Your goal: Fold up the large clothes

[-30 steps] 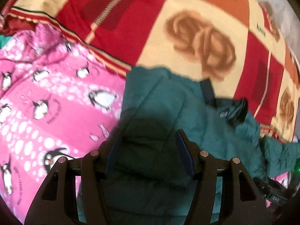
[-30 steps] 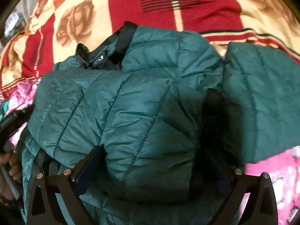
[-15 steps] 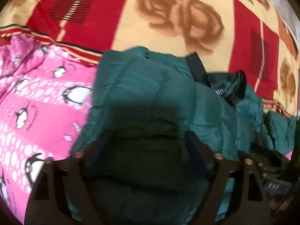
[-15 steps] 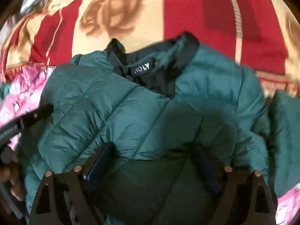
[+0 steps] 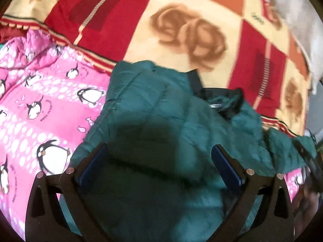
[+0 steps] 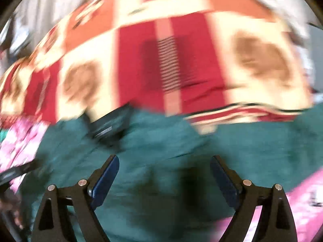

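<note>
A dark green quilted jacket (image 5: 161, 121) lies folded in a heap on the bed, its black collar (image 5: 222, 100) toward the far side. My left gripper (image 5: 159, 149) hovers just over the jacket's near left part. Its jaws are opening wide and the pads do not press the cloth. The right wrist view is blurred by motion. There the jacket (image 6: 161, 145) fills the lower half, with the collar (image 6: 109, 125) at the left. My right gripper (image 6: 164, 159) stands above the jacket, jaws wide and closing a little, nothing pinched between them.
A pink quilt with penguins (image 5: 40, 100) lies under and left of the jacket, also showing in the right wrist view as the quilt (image 6: 302, 201). A red and cream rose-patterned blanket (image 5: 181, 30) covers the bed beyond. The other gripper's dark frame (image 5: 310, 161) shows at the right edge.
My left jaws have spread wide and let go of the jacket fold. The right gripper has lifted and tilted up off the jacket, so more blanket shows.
</note>
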Available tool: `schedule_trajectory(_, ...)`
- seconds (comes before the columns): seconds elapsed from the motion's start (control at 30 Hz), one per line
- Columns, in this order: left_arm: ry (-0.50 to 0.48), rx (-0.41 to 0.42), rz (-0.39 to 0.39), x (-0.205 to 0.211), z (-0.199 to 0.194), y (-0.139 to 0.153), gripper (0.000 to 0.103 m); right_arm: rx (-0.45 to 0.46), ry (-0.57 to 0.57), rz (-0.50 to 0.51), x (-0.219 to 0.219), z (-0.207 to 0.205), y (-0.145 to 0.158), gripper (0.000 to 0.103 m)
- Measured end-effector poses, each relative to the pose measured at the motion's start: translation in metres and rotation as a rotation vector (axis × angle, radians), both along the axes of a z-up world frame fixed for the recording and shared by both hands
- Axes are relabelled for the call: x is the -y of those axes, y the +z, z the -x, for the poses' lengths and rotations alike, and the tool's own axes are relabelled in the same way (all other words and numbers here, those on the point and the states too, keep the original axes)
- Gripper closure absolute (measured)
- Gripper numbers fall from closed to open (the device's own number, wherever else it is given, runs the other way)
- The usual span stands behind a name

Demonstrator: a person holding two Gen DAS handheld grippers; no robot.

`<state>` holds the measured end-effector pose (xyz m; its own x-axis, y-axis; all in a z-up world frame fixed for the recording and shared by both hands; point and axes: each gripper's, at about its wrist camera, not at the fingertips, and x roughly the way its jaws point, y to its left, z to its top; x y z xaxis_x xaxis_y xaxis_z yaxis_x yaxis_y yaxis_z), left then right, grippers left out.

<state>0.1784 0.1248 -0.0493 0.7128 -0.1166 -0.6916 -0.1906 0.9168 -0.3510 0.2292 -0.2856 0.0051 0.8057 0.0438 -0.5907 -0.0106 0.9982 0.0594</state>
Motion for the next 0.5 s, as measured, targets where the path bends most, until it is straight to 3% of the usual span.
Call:
schedule_trajectory(0.13, -0.063, 0.013, -0.003, 0.014, 0.022, 0.007, 0.001, 0.13, -0.281, -0.051, 0.122, 0.024, 0.02, 0.013)
schedule_trajectory(0.27, -0.103, -0.001, -0.03, 0.028, 0.025, 0.006, 0.001, 0.248, -0.48, -0.162, 0.223, 0.056, 0.046, 0.013)
schedule_trajectory(0.37, -0.12, -0.002, -0.055, 0.037, 0.021, 0.006, 0.001, 0.234, -0.5, -0.227, 0.273, 0.059, 0.05, 0.013)
schedule_trajectory(0.5, -0.126, -0.014, -0.073, 0.041, 0.016, 0.001, 0.001, 0.147, -0.415, -0.29, 0.305, 0.042, 0.039, 0.018)
